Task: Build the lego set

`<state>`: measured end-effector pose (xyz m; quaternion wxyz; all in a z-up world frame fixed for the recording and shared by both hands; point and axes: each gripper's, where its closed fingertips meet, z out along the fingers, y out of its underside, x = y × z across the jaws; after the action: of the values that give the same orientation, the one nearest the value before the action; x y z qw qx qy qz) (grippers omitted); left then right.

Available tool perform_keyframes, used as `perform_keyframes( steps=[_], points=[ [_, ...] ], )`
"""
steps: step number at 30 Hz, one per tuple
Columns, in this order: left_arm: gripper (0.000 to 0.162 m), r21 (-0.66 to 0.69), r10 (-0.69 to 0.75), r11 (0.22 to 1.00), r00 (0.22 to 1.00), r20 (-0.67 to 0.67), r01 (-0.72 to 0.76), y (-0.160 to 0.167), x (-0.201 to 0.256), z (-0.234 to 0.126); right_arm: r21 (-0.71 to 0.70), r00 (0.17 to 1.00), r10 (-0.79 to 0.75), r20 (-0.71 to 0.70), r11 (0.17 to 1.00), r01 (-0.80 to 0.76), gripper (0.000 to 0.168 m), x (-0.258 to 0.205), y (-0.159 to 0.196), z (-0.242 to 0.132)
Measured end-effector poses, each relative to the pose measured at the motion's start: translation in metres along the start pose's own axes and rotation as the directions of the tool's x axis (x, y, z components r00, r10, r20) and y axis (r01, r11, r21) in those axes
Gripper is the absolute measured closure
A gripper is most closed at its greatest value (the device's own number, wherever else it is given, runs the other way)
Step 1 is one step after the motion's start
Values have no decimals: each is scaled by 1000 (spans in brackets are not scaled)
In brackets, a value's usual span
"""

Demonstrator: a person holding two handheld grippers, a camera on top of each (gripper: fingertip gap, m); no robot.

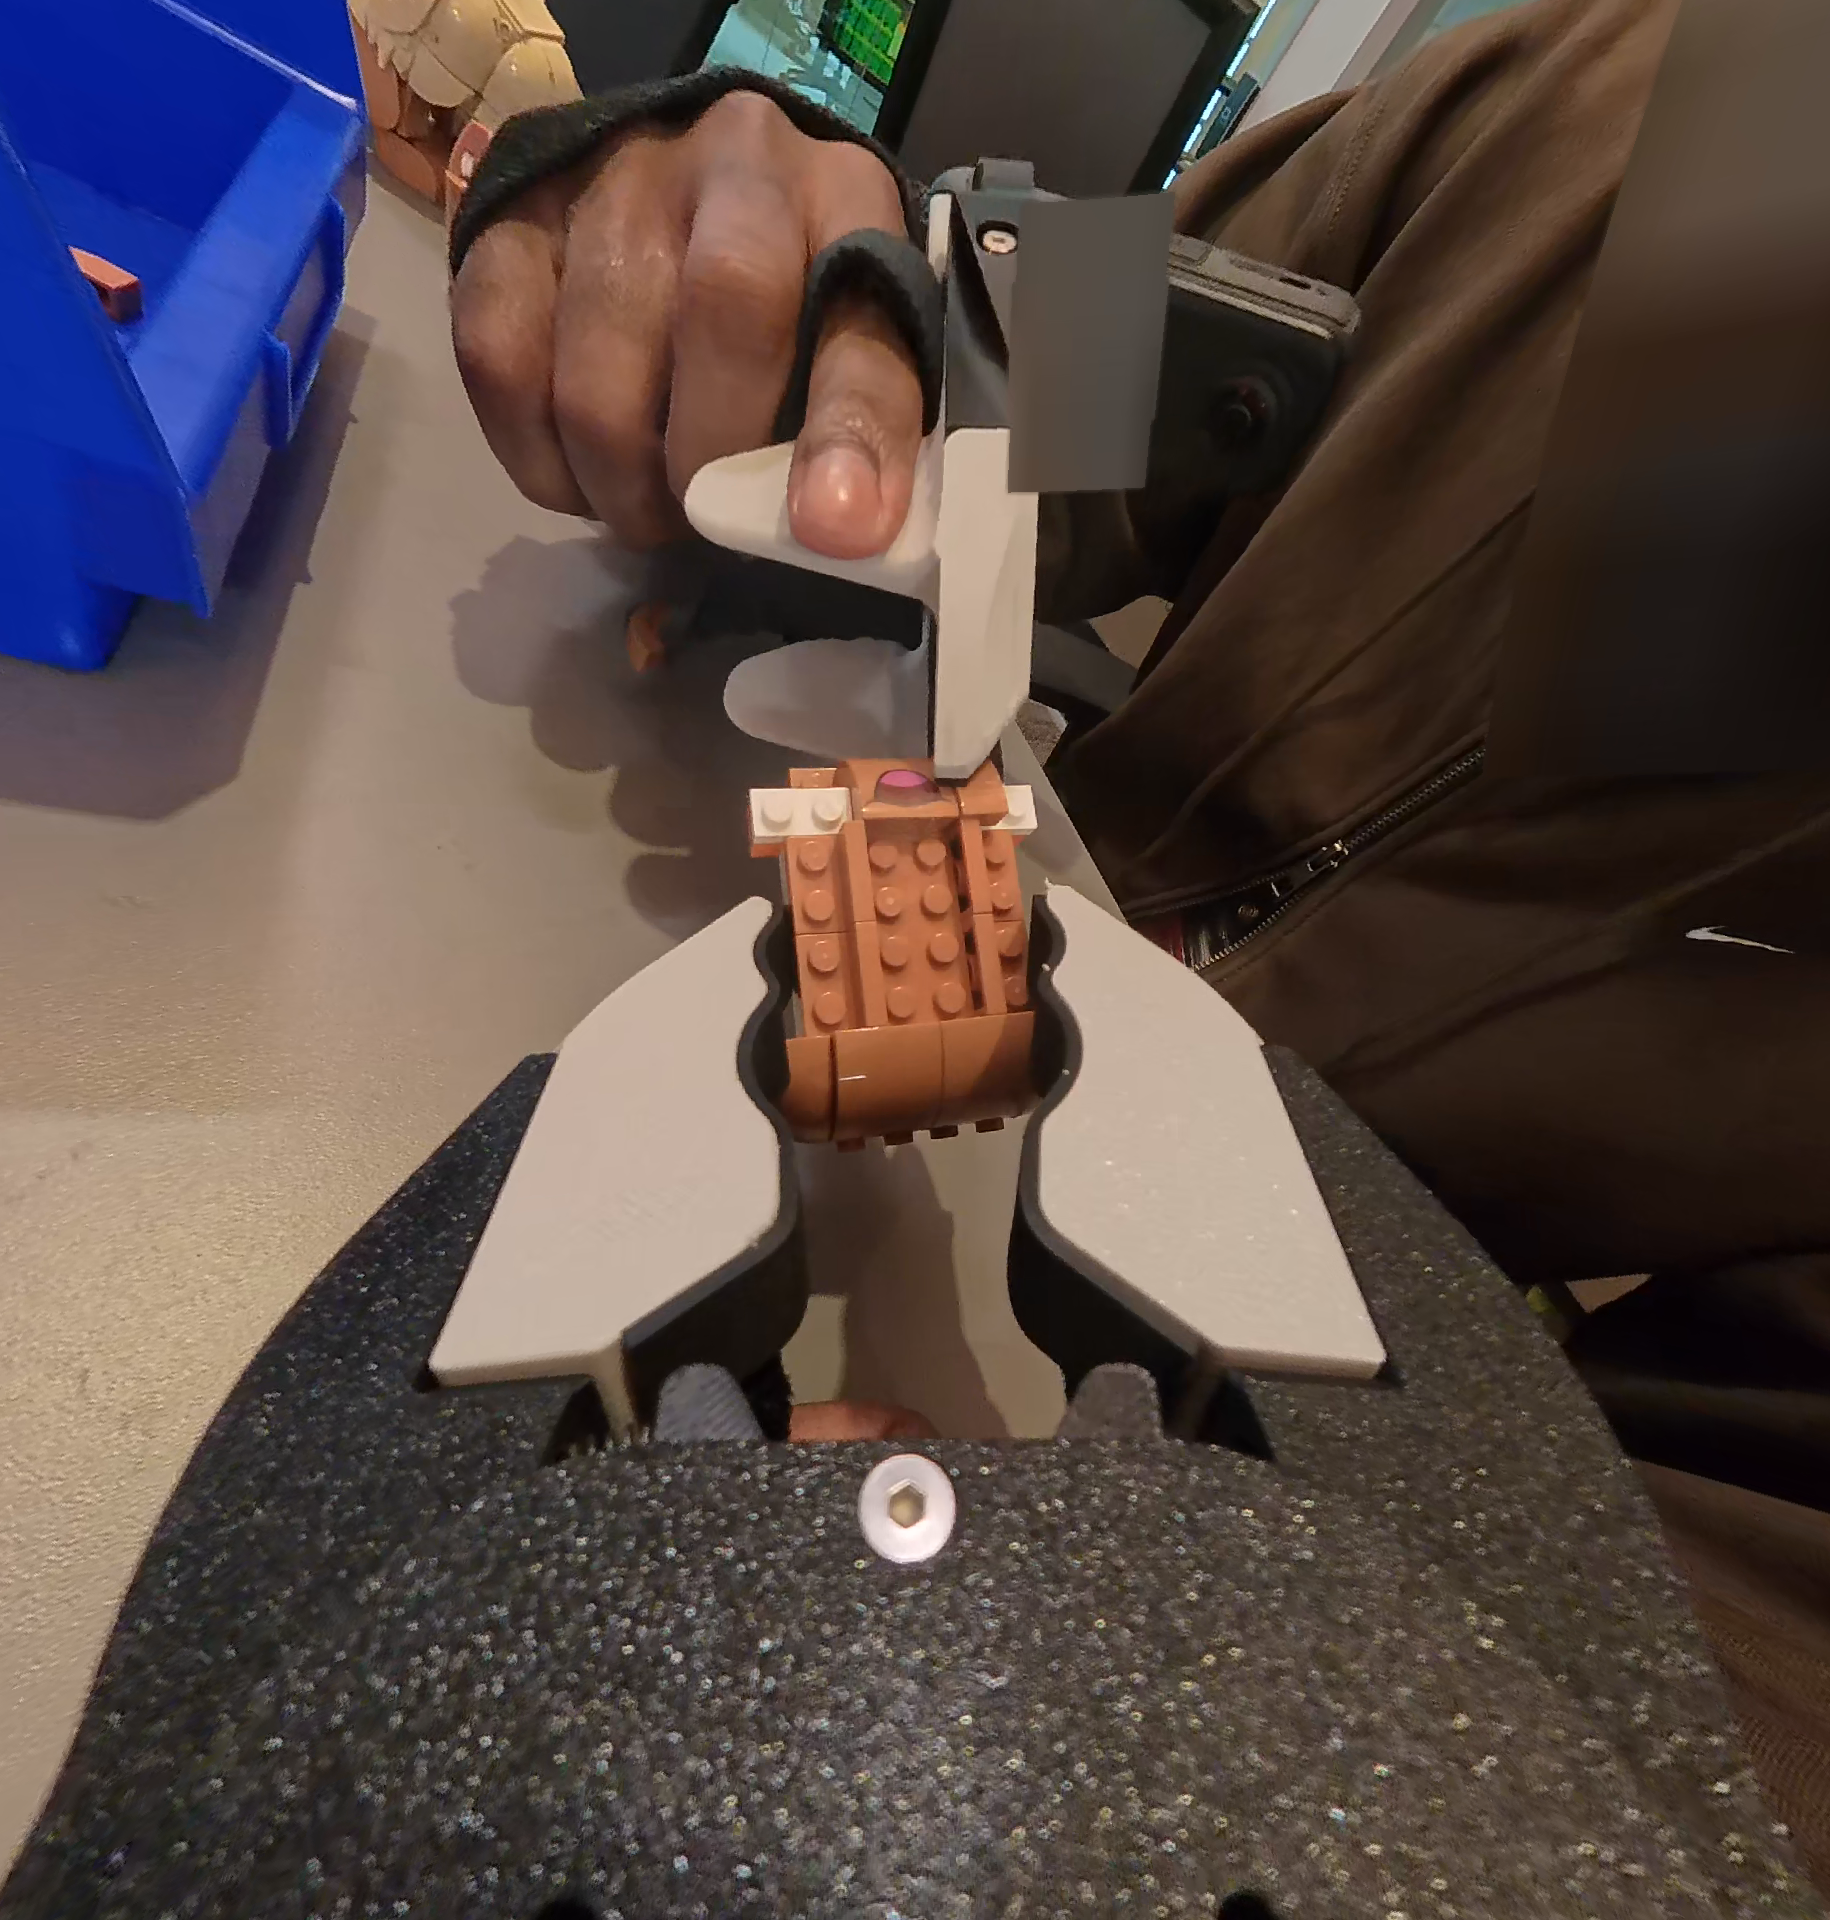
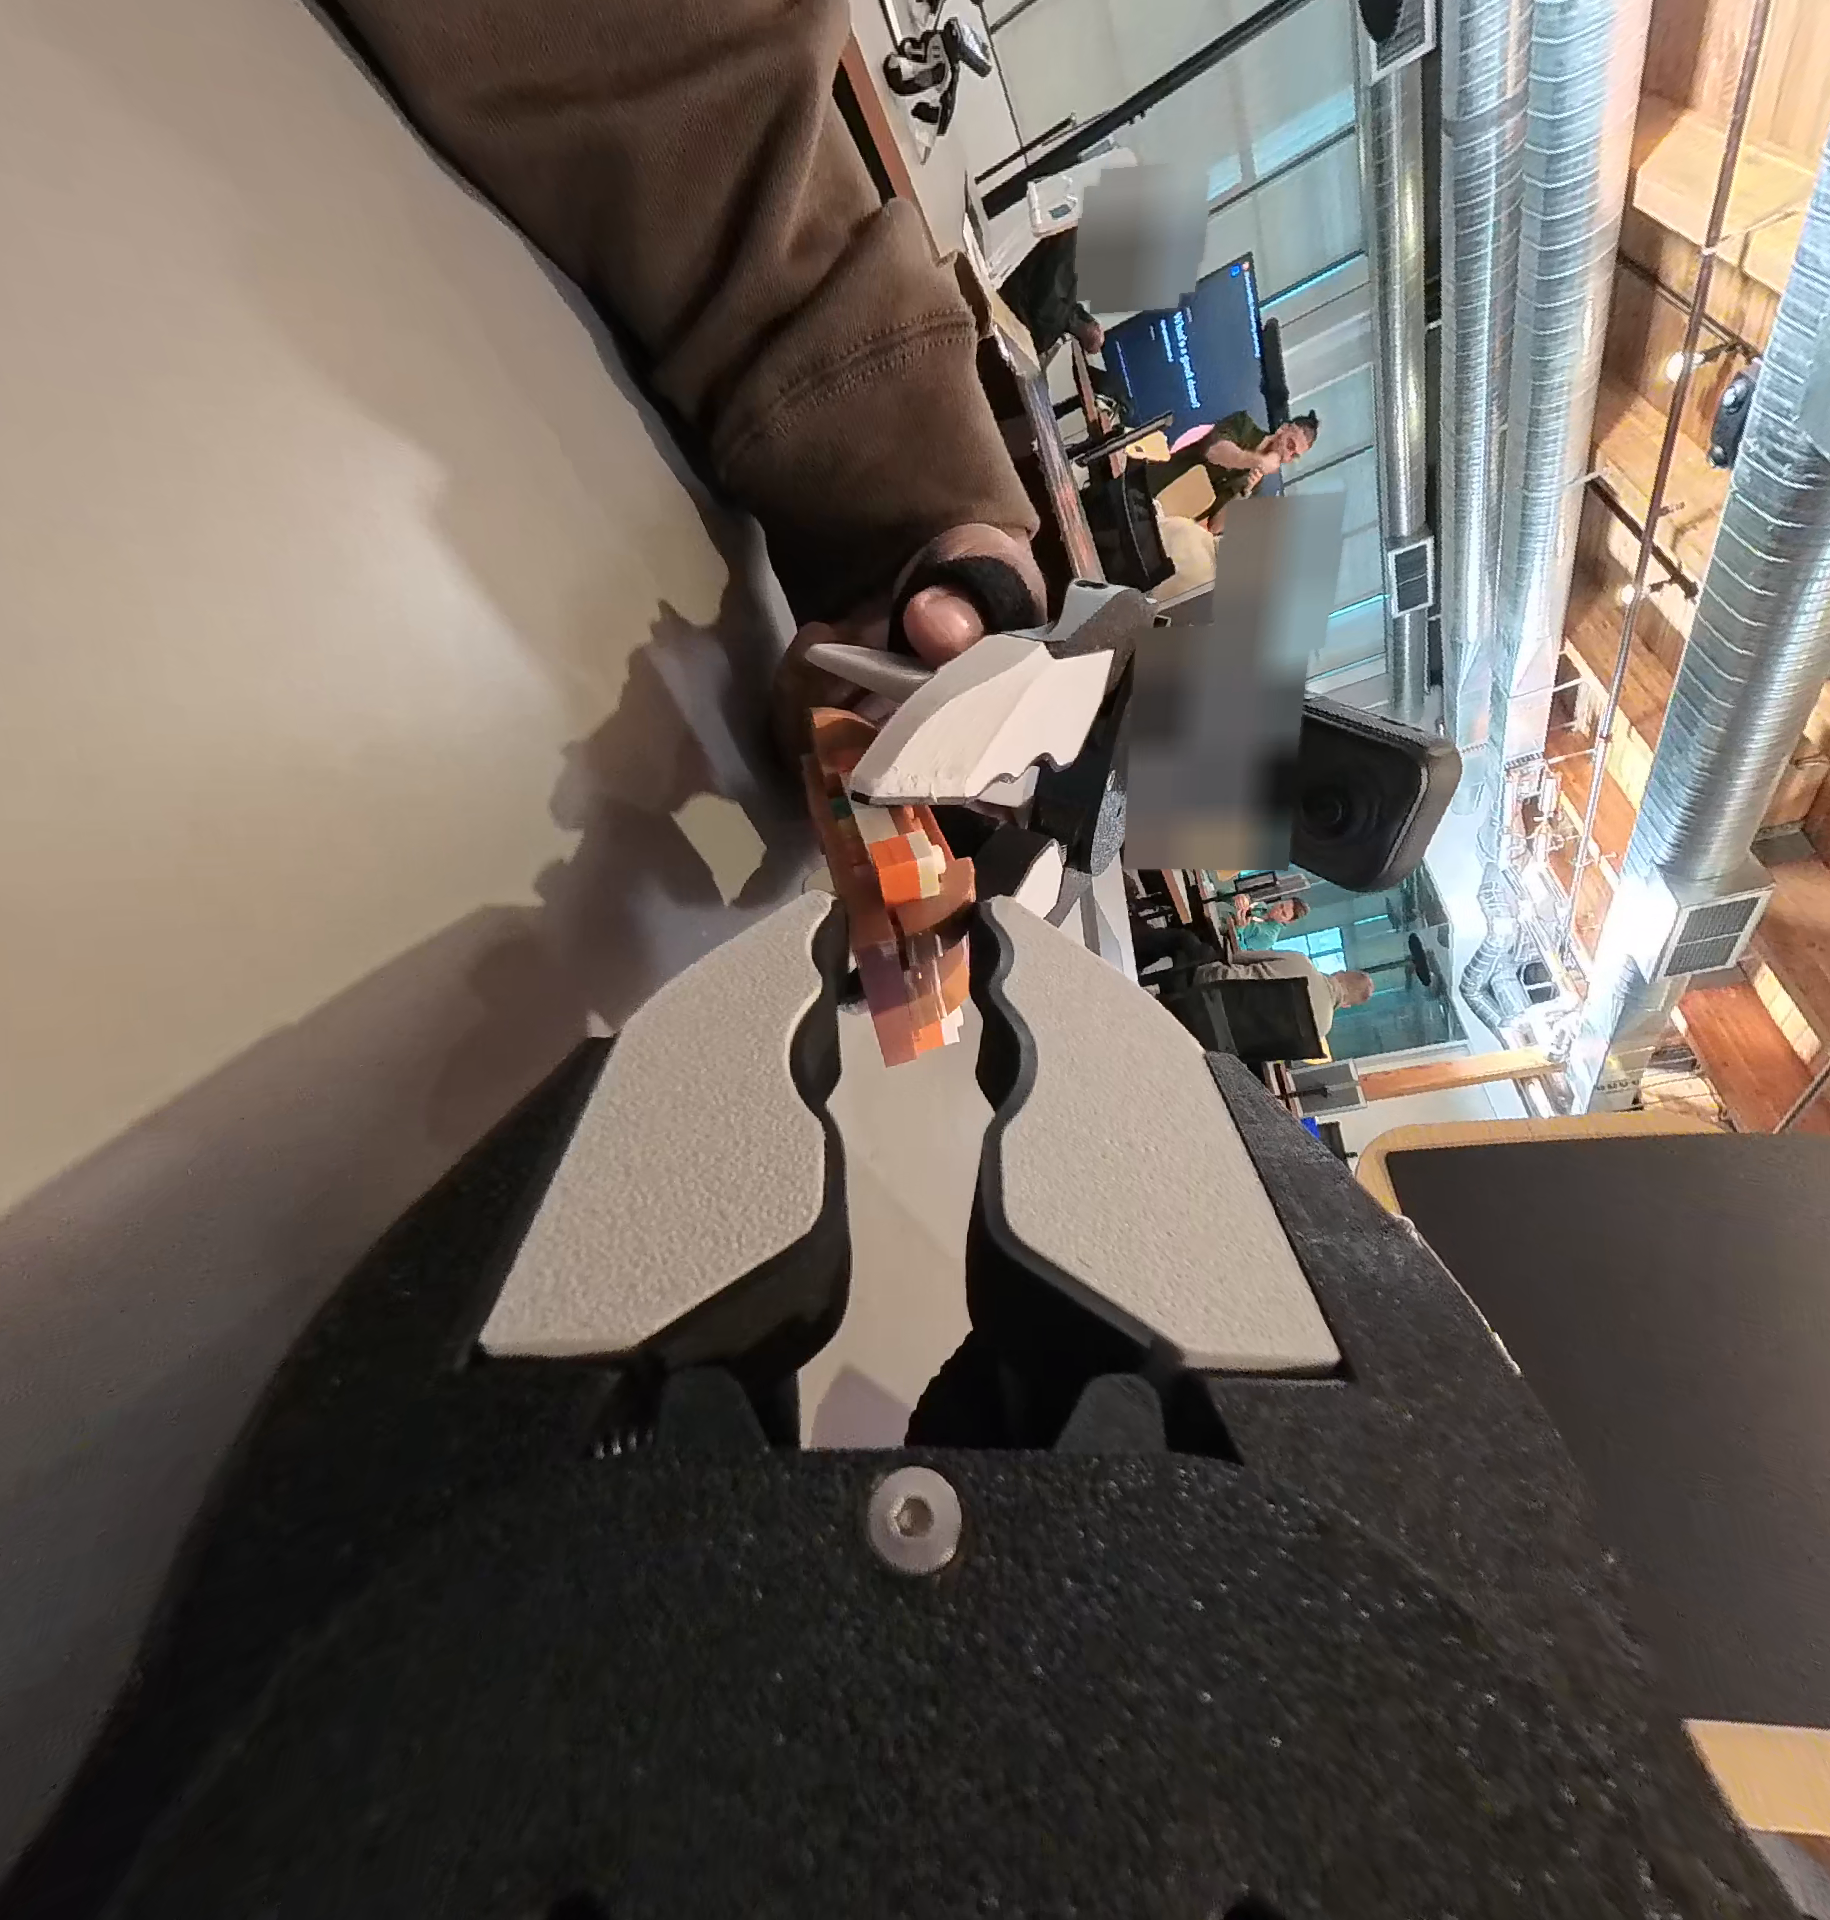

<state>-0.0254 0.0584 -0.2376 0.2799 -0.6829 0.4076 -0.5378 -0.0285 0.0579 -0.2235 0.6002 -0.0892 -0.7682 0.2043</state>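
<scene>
Left gripper [image 1: 909,956] has its jaws clamped on the brown brick model [image 1: 906,961] at centre frame, holding it steady off the table [image 1: 215,1039]. Right gripper [image 2: 906,935] sits at its far end, jaws apart around the bricks, likely pressing or adjusting a piece. Blue bin [image 1: 142,312] waits upper left.

Pale grey surface [image 1: 163,1039] underneath. Blue plastic bin [image 1: 111,343] at far left, open toward the camera. Brown zip-up jacket [image 1: 1462,727] filling the right side, its sleeve [image 2: 786,312] reaching in from above in the right wrist view. Beyond: silver ventilation ducts [image 2: 1721,623], a lit blue screen [image 2: 1191,364], seated people in the distance, and a dark wood-edged tabletop [image 2: 1617,1299].
</scene>
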Motion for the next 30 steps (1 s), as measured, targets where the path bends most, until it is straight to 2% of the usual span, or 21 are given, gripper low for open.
perform_keyframes(
  steps=[9, 11, 17, 20, 26, 30],
  points=[
    [118, 30, -7, 1000, 1000, 6, 7, -4, -1, -2, 3, 999, 28, -40, 1000, -28, 144, 6, 1, 0],
    [118, 24, -8, 1000, 1000, 9, 7, -3, -2, -2, 5, 998, 28, -55, 1000, -28, 135, 8, 1, -1],
    [118, 28, -7, 1000, 1000, 4, 7, -4, -1, -2, 11, 998, 1, -61, 1000, 0, 122, 8, -1, -1],
    [118, 28, -8, 1000, 1000, -2, 8, -4, 0, -2, 16, 998, -15, -61, 1000, 16, 125, 6, -3, -1],
    [118, 37, -10, 999, 1000, -19, 11, -5, 2, -2, 15, 997, -28, -73, 999, 29, 145, 6, -4, 0],
    [118, 50, -14, 999, 1000, -27, 15, -7, 3, -2, 19, 997, -10, -75, 1000, 12, 145, 8, -4, 0]
  ],
)
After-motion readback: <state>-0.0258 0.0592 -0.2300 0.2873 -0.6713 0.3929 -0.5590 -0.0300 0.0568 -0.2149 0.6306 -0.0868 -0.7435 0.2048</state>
